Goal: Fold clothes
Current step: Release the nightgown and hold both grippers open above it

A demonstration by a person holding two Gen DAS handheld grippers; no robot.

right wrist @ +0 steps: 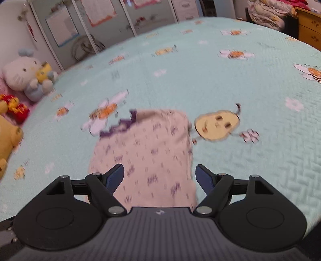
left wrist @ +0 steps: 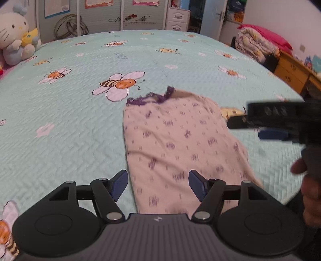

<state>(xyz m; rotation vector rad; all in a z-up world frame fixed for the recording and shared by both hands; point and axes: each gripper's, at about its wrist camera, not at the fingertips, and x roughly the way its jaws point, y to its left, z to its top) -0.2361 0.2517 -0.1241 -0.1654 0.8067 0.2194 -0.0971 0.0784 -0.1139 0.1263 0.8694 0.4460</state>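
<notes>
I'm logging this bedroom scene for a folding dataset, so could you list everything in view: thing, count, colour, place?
Garment: one, pale pink with purple marks and purple lace trim, folded lengthwise on the bed.
Bedspread: one, mint green with bee and flower prints, covers the bed.
White cat plush: one, white and pale blue, far left edge of the bed.
Yellow plush: one, left edge, partly cut off.
Bedding pile: one, pink and floral, far right.
Wooden dresser: one, orange-brown, right of the bed.
Wardrobe doors: grey-white, beyond the bed.
Left gripper: black with blue pads, open, holds nothing.
Right gripper: same, open, holds nothing.
Hand: one, on the right gripper's handle.
</notes>
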